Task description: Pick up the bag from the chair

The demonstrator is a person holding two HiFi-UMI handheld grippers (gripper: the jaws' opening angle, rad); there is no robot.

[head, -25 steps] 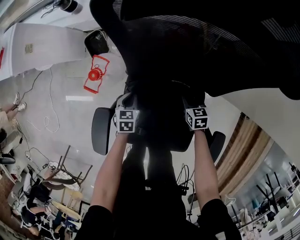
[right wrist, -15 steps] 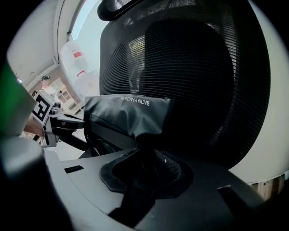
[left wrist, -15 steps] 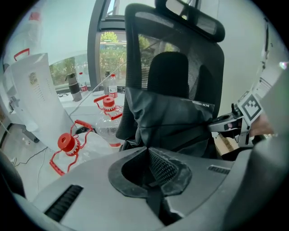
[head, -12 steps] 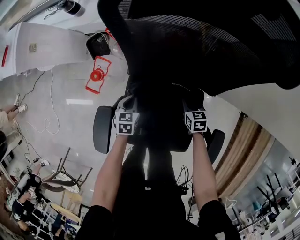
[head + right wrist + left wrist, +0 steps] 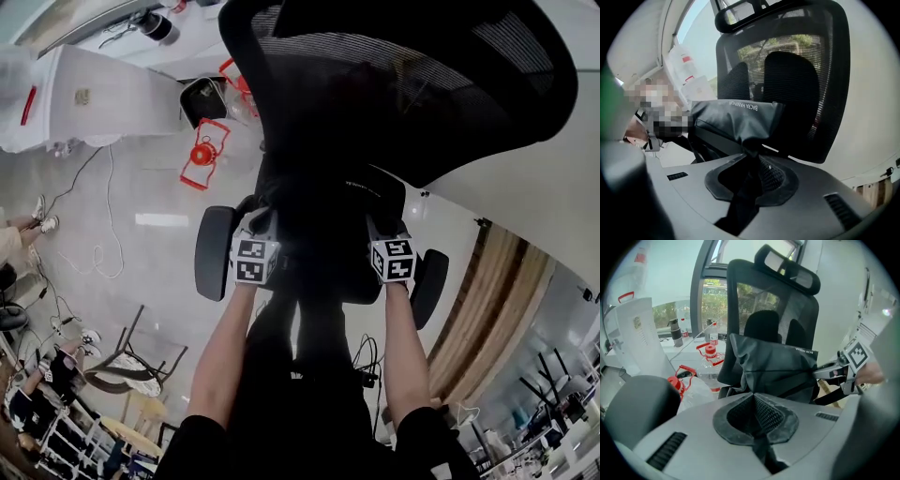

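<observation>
Between your two tools, in front of the mesh back of the chair (image 5: 403, 84), the bag (image 5: 323, 234) is strung out as a dark, creased panel. The left tool (image 5: 754, 403) is pressed together on a gathered fold at the bag's left end, with fabric bunched between its ribbed pads. The right tool (image 5: 752, 161) pinches a twisted tuck of fabric at the right end, and a dark strip of the bag trails down through its jaws. No view shows whether the bag's underside rests on the chair.

Handling, as a judgement: the wrinkles, the sag between the two holds and the puckers at each tool mark a soft, limp bag with a smooth, faintly shiny skin. It looks light and not fragile, though the smooth surface may slip through a shallow pinch. Hold deep on gathered or seamed material near the upper corners, one tool at each end as you have it. A hold on the middle of the panel would only stretch it.

Orientation: the long axis runs side to side, from one tool to the other, roughly level. The printed upper edge faces up, and one broad face lies toward the chair back, the other toward you. Raise both ends together to keep that axis level.
</observation>
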